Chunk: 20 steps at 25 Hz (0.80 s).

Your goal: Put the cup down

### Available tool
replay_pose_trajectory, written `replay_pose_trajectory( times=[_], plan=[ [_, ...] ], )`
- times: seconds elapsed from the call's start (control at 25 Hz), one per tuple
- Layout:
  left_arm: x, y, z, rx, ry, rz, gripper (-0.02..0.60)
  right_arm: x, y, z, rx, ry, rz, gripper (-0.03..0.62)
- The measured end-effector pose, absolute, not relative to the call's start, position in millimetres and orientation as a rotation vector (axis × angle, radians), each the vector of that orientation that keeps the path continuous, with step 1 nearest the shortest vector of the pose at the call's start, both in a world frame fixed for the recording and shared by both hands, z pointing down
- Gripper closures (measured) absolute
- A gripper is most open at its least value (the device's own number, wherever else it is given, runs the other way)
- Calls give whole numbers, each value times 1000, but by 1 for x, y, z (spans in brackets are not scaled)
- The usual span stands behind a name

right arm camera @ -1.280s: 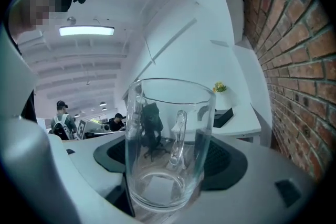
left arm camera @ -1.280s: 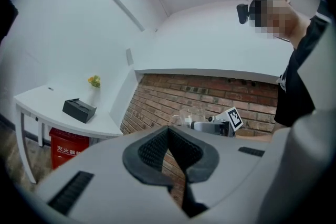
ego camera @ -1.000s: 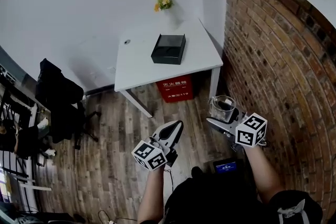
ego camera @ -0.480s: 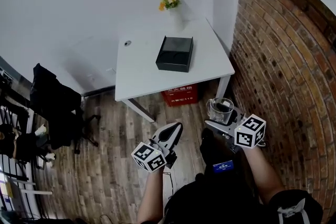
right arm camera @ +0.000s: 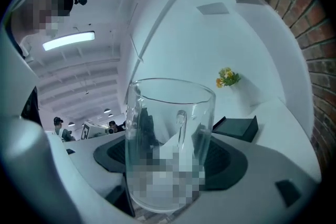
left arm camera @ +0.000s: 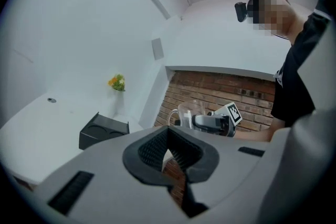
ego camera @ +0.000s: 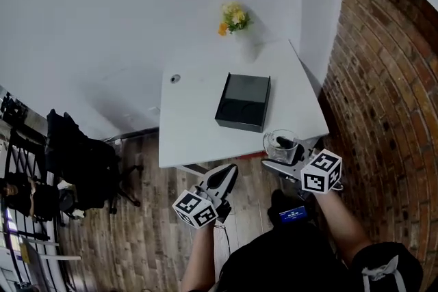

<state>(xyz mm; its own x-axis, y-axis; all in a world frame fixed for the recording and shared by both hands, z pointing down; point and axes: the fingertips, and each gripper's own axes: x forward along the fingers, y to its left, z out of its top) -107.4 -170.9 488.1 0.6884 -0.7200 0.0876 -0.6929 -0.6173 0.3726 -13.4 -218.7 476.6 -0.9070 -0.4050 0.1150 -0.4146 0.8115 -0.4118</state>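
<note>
Now | R fingers (right arm camera: 233, 162) clamped on upright glass cup (right arm camera: 168, 139) | L fingers (left arm camera: 152, 148) together, nothing btwn

Office-type room, looks open-plan. White tabletop (ego camera: 198, 133) against a white wall, brick wall (ego camera: 387, 78) on the right, wood-plank floor (ego camera: 144, 215). Black office chair (ego camera: 85, 161) beside the tabletop, small flower vase (ego camera: 236, 20) at its back edge. Long ceiling strip light (right arm camera: 68, 40); people (right arm camera: 59, 126) far back.

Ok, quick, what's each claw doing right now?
Left claw: closed, empty.
Right claw: closed on the glass cup, held upright.
</note>
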Motion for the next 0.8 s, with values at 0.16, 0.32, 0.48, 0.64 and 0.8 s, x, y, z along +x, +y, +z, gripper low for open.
replay_pose_trajectory(
  times=[0.16, 0.32, 0.48, 0.64, 0.8],
  plan=[
    [-112, -229, 487, 2521, -1123, -107, 575, -26, -279, 474, 624, -2972, 690, 206],
    [-112, -265, 487, 2525, -1097, -123, 574, -40, -319, 476, 600, -2958, 706, 206],
    [-131, -289, 487, 2514, -1093, -132, 575, -60, -336, 481, 596, -2942, 729, 206],
    [-146, -308, 484, 2526, -1067, -132, 574, -79, -348, 478, 625, -2937, 707, 206],
    [-156, -318, 481, 2546, -1036, -135, 575, -95, -350, 471, 643, -2946, 689, 206]
  ],
)
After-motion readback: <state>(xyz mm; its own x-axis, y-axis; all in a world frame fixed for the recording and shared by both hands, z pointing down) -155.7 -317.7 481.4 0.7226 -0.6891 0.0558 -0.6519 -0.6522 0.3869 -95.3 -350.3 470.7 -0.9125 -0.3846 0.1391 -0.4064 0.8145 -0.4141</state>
